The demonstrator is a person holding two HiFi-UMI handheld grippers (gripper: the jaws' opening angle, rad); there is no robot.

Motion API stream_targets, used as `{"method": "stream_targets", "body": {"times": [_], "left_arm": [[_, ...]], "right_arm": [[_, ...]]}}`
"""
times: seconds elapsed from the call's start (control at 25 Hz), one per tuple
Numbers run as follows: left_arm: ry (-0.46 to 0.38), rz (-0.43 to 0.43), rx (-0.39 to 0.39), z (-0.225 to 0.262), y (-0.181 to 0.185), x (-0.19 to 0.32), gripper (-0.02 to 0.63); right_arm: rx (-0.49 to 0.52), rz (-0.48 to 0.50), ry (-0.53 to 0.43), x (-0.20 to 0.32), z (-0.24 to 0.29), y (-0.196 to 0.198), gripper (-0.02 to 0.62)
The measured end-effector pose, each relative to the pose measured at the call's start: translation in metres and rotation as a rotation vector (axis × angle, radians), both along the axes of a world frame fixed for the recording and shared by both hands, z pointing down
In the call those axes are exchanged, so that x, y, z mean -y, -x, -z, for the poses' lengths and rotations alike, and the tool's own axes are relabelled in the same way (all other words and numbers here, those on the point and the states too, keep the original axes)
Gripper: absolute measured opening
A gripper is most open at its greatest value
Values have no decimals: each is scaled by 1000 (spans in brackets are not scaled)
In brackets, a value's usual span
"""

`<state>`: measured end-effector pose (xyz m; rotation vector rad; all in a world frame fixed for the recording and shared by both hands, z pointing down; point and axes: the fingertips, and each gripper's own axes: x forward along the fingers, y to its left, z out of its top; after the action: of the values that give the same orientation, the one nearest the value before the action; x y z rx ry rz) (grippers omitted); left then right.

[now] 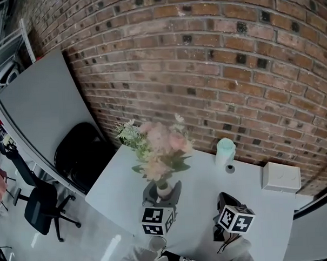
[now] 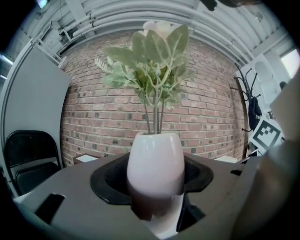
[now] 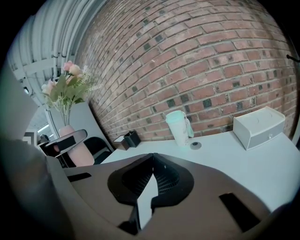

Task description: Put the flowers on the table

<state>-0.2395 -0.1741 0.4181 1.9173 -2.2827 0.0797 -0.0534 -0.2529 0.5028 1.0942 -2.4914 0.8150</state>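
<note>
Count: one vase (image 2: 156, 159), one bunch of flowers (image 1: 161, 149), one mint cup (image 1: 225, 151), one white box (image 1: 282, 176), all over the white worktop (image 1: 204, 191).

Left gripper (image 1: 162, 197) points roughly level at the brick wall, fingers (image 2: 197, 176) clamped on the vase near the worktop's front edge (base contact not discernible).

Right gripper (image 3: 151, 159) tilts downward, fingers (image 3: 167, 180) closed, empty.

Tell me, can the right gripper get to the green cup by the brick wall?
Probably yes. The green cup stands just ahead of the right gripper, with only bare table between. The flower vase is off to the side. The gripper's shut jaws would need opening first.
</note>
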Motion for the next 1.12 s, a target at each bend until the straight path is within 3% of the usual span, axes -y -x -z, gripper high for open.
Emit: {"method": "stream_targets", "body": {"times": [0.28, 0.6, 0.8, 1.12], "left_arm": [[12, -37, 51, -4, 15, 16, 279], [-1, -159, 46, -14, -6, 60, 278], [-7, -315, 12, -21, -48, 98, 278], [-39, -590, -31, -37, -153, 182, 278]], "right_arm": [[-17, -20, -1, 11, 1, 18, 23], [-38, -120, -6, 36, -1, -1, 23], [-60, -245, 12, 45, -7, -40, 24], [-88, -425, 1, 81, -13, -98, 23]]}}
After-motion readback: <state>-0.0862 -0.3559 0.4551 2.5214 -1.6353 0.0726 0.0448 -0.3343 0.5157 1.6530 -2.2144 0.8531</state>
